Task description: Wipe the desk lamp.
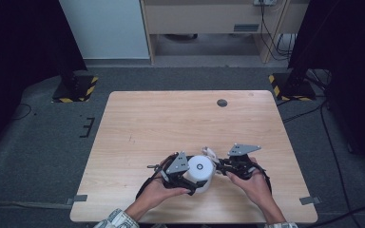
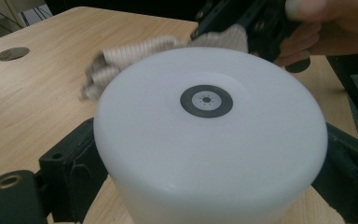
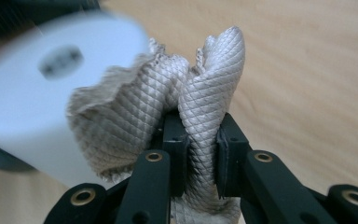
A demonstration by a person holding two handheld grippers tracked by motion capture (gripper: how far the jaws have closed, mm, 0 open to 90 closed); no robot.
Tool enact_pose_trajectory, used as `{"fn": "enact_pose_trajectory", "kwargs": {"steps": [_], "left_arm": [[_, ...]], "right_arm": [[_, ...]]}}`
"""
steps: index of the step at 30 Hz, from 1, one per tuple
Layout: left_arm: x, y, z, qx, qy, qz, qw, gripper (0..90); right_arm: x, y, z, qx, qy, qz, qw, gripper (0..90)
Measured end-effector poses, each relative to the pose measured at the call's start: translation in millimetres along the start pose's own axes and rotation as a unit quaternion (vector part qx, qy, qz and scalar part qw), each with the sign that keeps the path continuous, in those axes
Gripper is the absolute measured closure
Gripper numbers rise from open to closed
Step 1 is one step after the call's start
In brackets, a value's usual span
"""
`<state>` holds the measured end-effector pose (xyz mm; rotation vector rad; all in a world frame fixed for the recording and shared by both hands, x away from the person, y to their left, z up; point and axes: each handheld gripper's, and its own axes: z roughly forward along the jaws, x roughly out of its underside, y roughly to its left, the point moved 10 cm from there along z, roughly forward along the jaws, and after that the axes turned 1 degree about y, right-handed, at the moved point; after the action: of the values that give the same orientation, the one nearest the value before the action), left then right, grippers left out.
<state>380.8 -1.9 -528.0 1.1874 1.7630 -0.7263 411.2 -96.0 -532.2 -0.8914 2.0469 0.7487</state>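
Left tool [image 1: 190, 183] clamping white cylinder [image 2: 209, 135] by its sides, steadying it upright on bench [image 1: 171, 118]. Right tool [image 3: 200, 154] pinching folded beige cloth [image 3: 168, 107] tight, holding it against cylinder's top edge, probably for wiping.

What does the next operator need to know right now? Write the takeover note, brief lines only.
Left gripper: shut on the white round plastic canister, one jaw on each side of it, held near the front edge of the light wooden table.
Right gripper: shut on the beige quilted cloth, pinched in a bunched fold between its jaws.
Position: the cloth sits at the canister's upper far edge; the canister's top shows a small grey ring at its centre.
Done: both things gripped, cloth brought up to the canister.
Left: probably wiping the canister, then setting both down. How much is already wiped cannot be told.
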Motion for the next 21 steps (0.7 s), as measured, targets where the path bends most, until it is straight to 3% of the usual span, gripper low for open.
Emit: {"fn": "enact_pose_trajectory", "kwargs": {"steps": [2,5,6,7,8,9,11,12,13,14,15,16,19,20,21], "left_arm": [[-0.1,0.1,0.3,0.000,0.000,-0.001,1.0000,7.5],[-0.1,0.1,0.3,0.000,0.000,0.000,1.0000,7.5],[-0.1,0.1,0.3,-0.001,0.000,0.000,1.0000,7.4],[-0.1,0.1,0.3,-0.001,0.000,0.000,1.0000,7.5],[-0.1,0.1,0.3,-0.001,0.000,0.000,1.0000,7.4],[-0.1,0.1,0.3,-0.001,0.000,0.000,1.0000,7.4],[-0.1,0.1,0.3,-0.001,0.001,0.000,1.0000,7.4],[-0.2,0.1,0.4,0.000,0.001,-0.001,1.0000,7.5],[-0.2,0.1,0.4,0.000,0.001,-0.001,1.0000,7.4],[-0.2,0.2,0.5,0.001,0.000,-0.001,1.0000,7.4],[-0.2,0.2,0.5,0.001,0.000,-0.001,1.0000,7.4],[-0.2,0.2,0.5,0.000,0.001,-0.001,1.0000,7.4],[-0.2,0.2,0.5,0.000,0.001,-0.001,1.0000,7.4],[-0.3,0.2,0.6,0.000,0.001,-0.001,1.0000,7.5],[-0.3,0.2,0.6,0.000,0.001,-0.001,1.0000,7.4]], "right_arm": [[-5.9,1.3,-3.8,-0.005,-0.016,0.004,0.9999,77.6],[-1.8,0.9,-1.5,-0.004,-0.005,0.002,1.0000,77.6],[7.7,-1.8,3.8,0.000,0.021,-0.005,0.9998,77.5],[7.7,-1.8,3.8,0.000,0.021,-0.005,0.9998,77.5],[17.3,-3.7,8.6,0.008,0.049,-0.007,0.9988,77.5],[19.4,-4.3,10.0,0.010,0.053,-0.009,0.9985,77.5],[19.3,-4.0,10.0,0.009,0.053,-0.009,0.9985,77.5],[12.2,-1.9,5.9,0.007,0.034,-0.009,0.9993,77.5],[12.2,-1.9,5.9,0.007,0.034,-0.009,0.9993,77.5],[1.3,0.6,-1.6,-0.001,0.003,-0.007,1.0000,77.5],[1.3,0.6,-1.6,-0.001,0.003,-0.007,1.0000,77.5],[-4.6,2.2,-6.1,-0.005,-0.014,-0.005,0.9999,77.6],[-1.1,1.7,-3.9,-0.007,-0.007,-0.004,0.9999,77.5],[8.1,-0.9,1.6,-0.003,0.019,-0.003,0.9998,77.5],[8.1,-0.9,1.6,-0.003,0.019,-0.003,0.9998,77.5]]}}
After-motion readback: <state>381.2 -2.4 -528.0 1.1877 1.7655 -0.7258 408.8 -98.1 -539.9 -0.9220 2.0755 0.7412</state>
